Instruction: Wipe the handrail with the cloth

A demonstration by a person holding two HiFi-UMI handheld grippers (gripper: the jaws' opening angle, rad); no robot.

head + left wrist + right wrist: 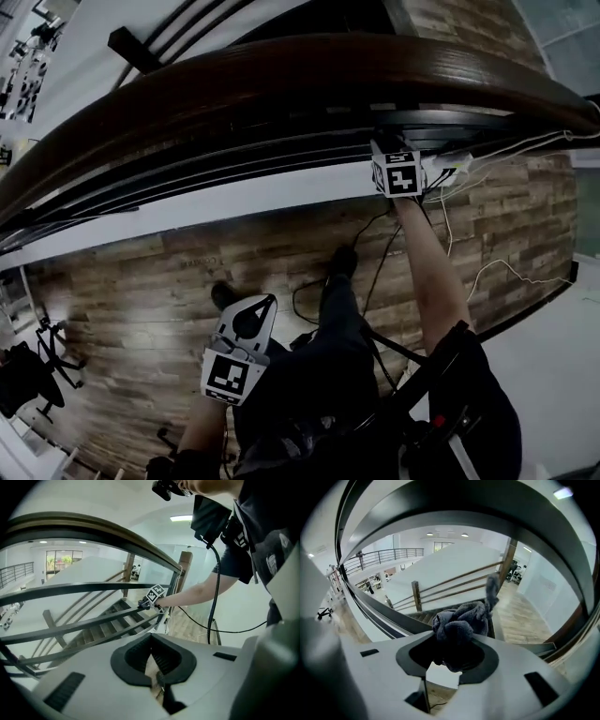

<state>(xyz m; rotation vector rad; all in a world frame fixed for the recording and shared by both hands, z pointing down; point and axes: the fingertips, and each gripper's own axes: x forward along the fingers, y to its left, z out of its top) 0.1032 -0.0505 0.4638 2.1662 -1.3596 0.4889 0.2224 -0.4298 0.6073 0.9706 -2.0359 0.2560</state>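
Handrail (281,75): a curved, dark wooden rail that we are facing from just below.

Left claw (157,667): we are keeping it low by the hip, jaws closed on nothing, likely parked as the spare.

Right claw (449,654): we are holding it up beneath the rail, jaws clamped on the cloth.

Cloth (459,623): grey and bunched, it is sticking out towards the rail, ready for wiping. We cannot tell whether it is touching.

Counting one handrail (281,70), one cloth (459,620), two grippers, namely left gripper (152,658) and right gripper (451,656) (bearing two cubes between them, left cube (230,373) and right cube (398,173)), and two shoes (223,295).
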